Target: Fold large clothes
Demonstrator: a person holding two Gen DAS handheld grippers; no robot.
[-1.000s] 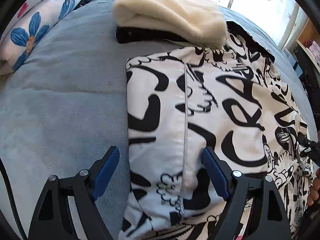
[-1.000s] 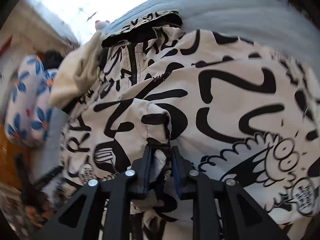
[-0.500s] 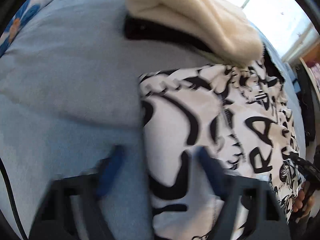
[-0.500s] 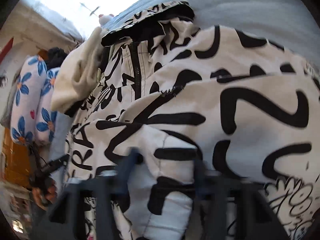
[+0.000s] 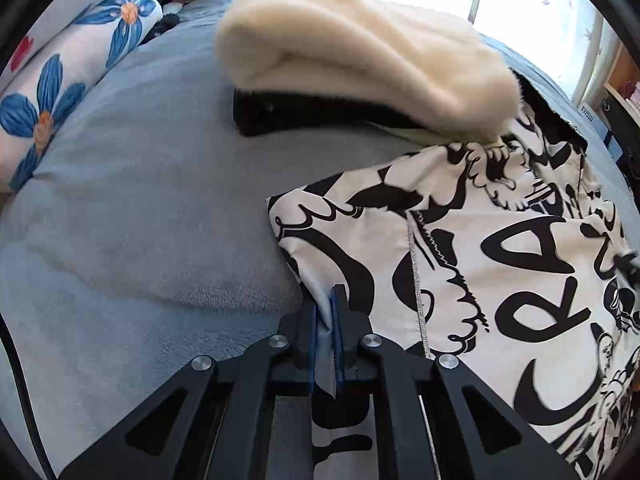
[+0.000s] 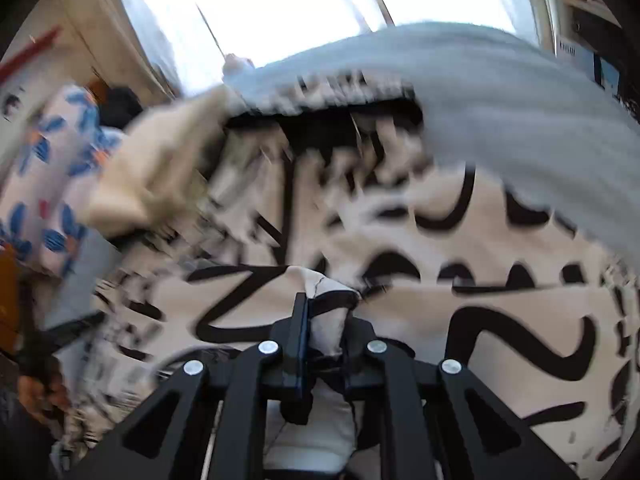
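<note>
A black-and-white printed jacket (image 5: pixel 500 272) lies partly folded on a grey blanket (image 5: pixel 132 216), its length running away from the person toward a bright window (image 6: pixel 280 4) at the far side. The left gripper (image 5: pixel 325 332) has just closed its jaws and now pinches the jacket's near left edge, a thin fold of cloth squeezed between the blue pads. The right gripper (image 6: pixel 326 332), seen in a blurred frame, has also been closing and is clamped on a bunched fold of the same jacket (image 6: pixel 460 292) at its near edge. Both hands therefore sit at the near end, with the rest of the garment stretching ahead of them; the coming fold looks likely to carry that near end forward over the far part. Beyond the jacket, a folded cream fleece (image 5: pixel 360 52) rests on top of a dark garment (image 5: pixel 288 114), touching the jacket's far edge. A pillow with blue flowers (image 5: pixel 68 80) lies far left. No container is in view.
</note>
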